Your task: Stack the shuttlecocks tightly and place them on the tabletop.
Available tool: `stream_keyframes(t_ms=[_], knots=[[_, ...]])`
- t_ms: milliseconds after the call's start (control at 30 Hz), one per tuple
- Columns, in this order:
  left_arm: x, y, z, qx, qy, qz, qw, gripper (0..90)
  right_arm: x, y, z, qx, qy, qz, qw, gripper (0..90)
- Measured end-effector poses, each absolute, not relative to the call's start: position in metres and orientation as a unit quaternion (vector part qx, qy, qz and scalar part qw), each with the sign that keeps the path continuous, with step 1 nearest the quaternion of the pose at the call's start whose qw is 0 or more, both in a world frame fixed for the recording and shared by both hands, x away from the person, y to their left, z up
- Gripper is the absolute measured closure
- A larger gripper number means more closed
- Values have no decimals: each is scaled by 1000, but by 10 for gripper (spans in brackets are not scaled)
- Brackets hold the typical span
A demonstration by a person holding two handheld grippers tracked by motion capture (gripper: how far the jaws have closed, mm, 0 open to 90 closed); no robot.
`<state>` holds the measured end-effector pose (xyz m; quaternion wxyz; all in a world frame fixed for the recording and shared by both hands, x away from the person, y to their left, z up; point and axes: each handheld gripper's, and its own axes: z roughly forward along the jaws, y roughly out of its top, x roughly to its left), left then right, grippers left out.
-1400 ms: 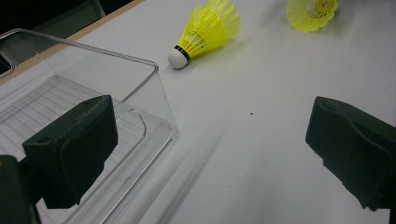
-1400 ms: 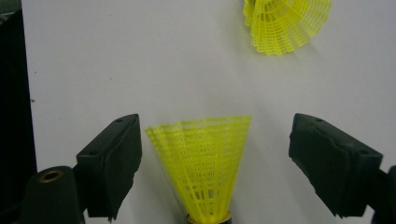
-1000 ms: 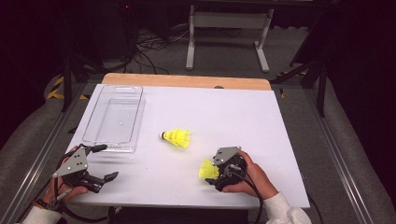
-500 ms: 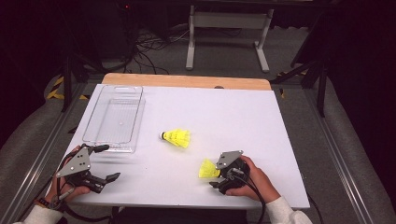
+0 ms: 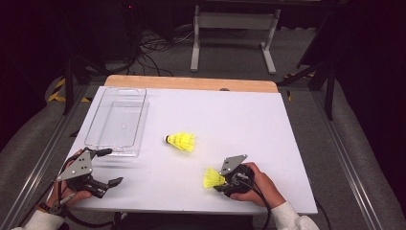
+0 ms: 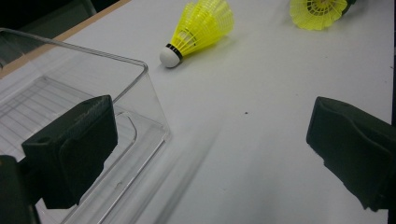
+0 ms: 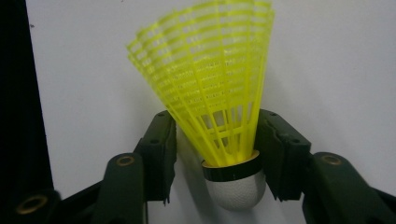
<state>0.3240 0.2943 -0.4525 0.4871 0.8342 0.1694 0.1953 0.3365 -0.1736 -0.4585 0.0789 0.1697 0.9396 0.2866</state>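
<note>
- Held shuttlecock [image 7: 212, 116]: table [image 5: 249, 120] near edge, 5 o'clock, skirt pointing left, clamped in right gripper [image 5: 221, 181].
- Second shuttlecock [image 5: 180, 142]: table centre, loose.
- Left gripper [image 5: 109, 167]: jaws wide, 7 o'clock, beside clear tray [image 5: 117, 122].

In the high view, the cork of the held shuttlecock [image 5: 212, 178] is hidden behind the right gripper [image 5: 229, 179], and whether the jaws actually press it cannot be told from there; in the right gripper view the skirt top runs out past the upper edge. In the left gripper view, the clear tray [image 6: 93, 116] is cut off at the left edge and partly covered by the near jaw, while the far shuttlecock is clipped by the top edge. A small speck inside the tray, seen from above, is too tiny to identify.
</note>
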Motion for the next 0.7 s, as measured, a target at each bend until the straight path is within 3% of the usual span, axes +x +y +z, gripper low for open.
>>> stream_keyframes(t_ms=[300, 700], knots=[[325, 294, -453, 836, 170, 194, 484, 30, 339, -175, -458, 171, 939, 289, 78, 598], [321, 293, -452, 837, 165, 200, 481, 31, 336, -174, -456, 159, 942, 280, 94, 622]])
